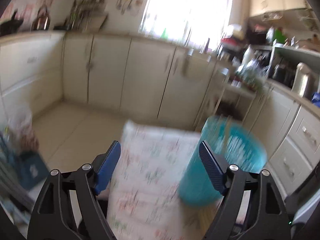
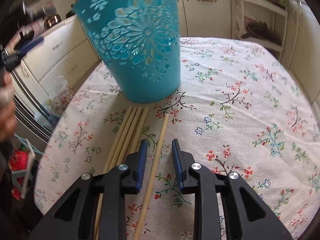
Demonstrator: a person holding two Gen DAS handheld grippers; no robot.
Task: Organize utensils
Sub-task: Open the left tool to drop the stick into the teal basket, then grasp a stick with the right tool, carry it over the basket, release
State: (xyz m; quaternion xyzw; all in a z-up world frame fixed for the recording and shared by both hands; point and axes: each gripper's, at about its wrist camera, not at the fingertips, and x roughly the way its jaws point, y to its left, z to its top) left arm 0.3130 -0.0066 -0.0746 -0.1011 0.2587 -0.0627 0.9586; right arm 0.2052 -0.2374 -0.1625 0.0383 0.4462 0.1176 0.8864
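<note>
A teal perforated utensil holder point(image 2: 138, 42) stands upright on the floral tablecloth point(image 2: 240, 100); it also shows blurred in the left wrist view point(image 1: 226, 160). Several wooden chopsticks point(image 2: 128, 136) lie in a bunch in front of it, and a single chopstick point(image 2: 157, 152) lies apart to their right. My right gripper point(image 2: 159, 147) is open, low over the table, with the single chopstick between its jaws. My left gripper point(image 1: 160, 150) is open and empty, held above the table's near end, left of the holder. It shows at the left edge of the right wrist view point(image 2: 22, 48).
Cream kitchen cabinets point(image 1: 130, 70) line the far walls, with cluttered counters point(image 1: 250, 74) on the right. A white shelf unit point(image 2: 260, 24) stands behind the table. Bags and a red object point(image 2: 19, 162) sit on the floor left of the table.
</note>
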